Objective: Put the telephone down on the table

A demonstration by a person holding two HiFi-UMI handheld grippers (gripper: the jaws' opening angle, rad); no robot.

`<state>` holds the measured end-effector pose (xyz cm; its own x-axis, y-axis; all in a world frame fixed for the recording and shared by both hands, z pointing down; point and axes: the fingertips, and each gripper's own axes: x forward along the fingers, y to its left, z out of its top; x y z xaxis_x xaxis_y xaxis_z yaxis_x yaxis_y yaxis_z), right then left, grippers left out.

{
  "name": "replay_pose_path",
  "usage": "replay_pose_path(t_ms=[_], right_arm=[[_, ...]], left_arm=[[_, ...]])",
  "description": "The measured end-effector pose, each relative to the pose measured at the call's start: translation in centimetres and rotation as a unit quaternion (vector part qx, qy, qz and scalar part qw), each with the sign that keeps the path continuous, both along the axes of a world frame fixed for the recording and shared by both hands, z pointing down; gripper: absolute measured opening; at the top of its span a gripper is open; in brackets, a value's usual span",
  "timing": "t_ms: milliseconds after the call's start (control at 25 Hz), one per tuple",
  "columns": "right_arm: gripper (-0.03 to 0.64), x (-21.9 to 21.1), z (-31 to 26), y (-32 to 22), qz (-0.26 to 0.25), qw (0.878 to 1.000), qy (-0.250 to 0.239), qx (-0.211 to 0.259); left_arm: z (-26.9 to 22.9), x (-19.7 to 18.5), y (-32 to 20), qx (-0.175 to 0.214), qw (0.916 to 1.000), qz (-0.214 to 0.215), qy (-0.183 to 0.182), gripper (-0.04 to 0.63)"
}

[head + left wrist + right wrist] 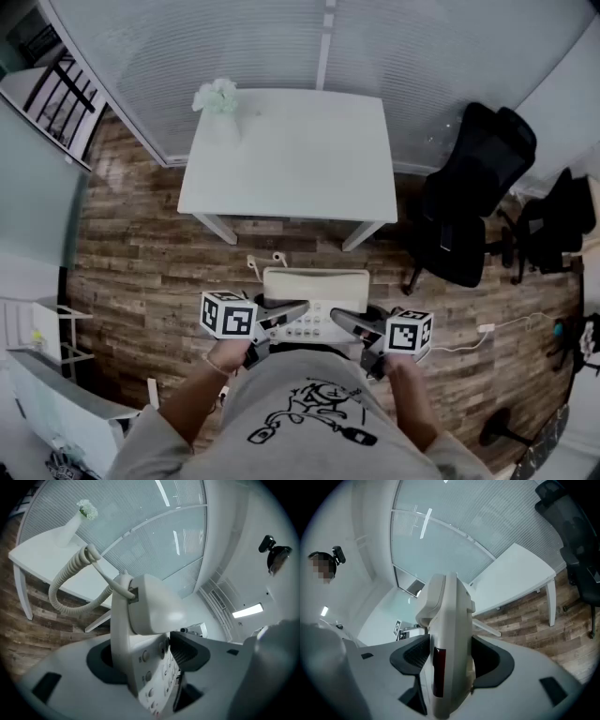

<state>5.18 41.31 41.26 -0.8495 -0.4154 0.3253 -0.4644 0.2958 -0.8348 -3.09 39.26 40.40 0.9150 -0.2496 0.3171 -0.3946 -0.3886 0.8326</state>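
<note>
A cream desk telephone (314, 302) with its handset on top and a coiled cord (65, 585) hangs in the air close to the person's chest, well short of the white table (291, 155). My left gripper (281, 319) is shut on the phone's left end; its pads press the body beside the buttons (150, 667). At the phone's right end my right gripper (352, 326) is shut too, with both pads tight on the narrow side of the telephone (445, 653). The telephone fills both gripper views.
A white vase with pale flowers (218, 101) stands at the table's far left corner. A black office chair (473, 202) is right of the table, a second dark chair (560, 220) beyond it. A white cable (497, 326) lies on the wood floor. White shelving (42, 352) stands at left.
</note>
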Motion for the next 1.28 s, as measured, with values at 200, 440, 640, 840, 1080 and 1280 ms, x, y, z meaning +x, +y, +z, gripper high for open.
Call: replay_pose_path(t_ms=[200,440,640,840,1080,1280], right_arm=[[0.293,0.3,0.1,0.2,-0.004,1.0,0.005,0.001],[0.293,1.4,0.2,-0.3,-0.007,1.0,0.005,0.002],[0.293,2.4,0.1,-1.1,-0.007,1.0,0.003,0.007],[0.293,3.8,0.4,-1.8,-0.013,1.0,0.001,0.007],[0.293,5.6,0.8,-2.6,-0.011,1.0,-0.004,0.002],[0.293,6.1,0.6,-3.2,-0.018,1.0,-0.002,0.004]], left_arm=[[0.3,0.3,0.3,-0.005,1.0,-0.003,0.003,0.272],[0.3,1.3,-0.1,-0.01,0.9999,-0.007,0.002,0.272],[0.2,2.4,-0.9,-0.007,0.9999,-0.009,-0.001,0.272],[0.5,3.7,-1.6,-0.008,0.9999,-0.012,-0.005,0.272],[0.8,5.5,-2.4,-0.008,0.9998,-0.016,-0.006,0.272],[0.5,6.0,-3.0,-0.006,0.9997,-0.023,-0.004,0.272]])
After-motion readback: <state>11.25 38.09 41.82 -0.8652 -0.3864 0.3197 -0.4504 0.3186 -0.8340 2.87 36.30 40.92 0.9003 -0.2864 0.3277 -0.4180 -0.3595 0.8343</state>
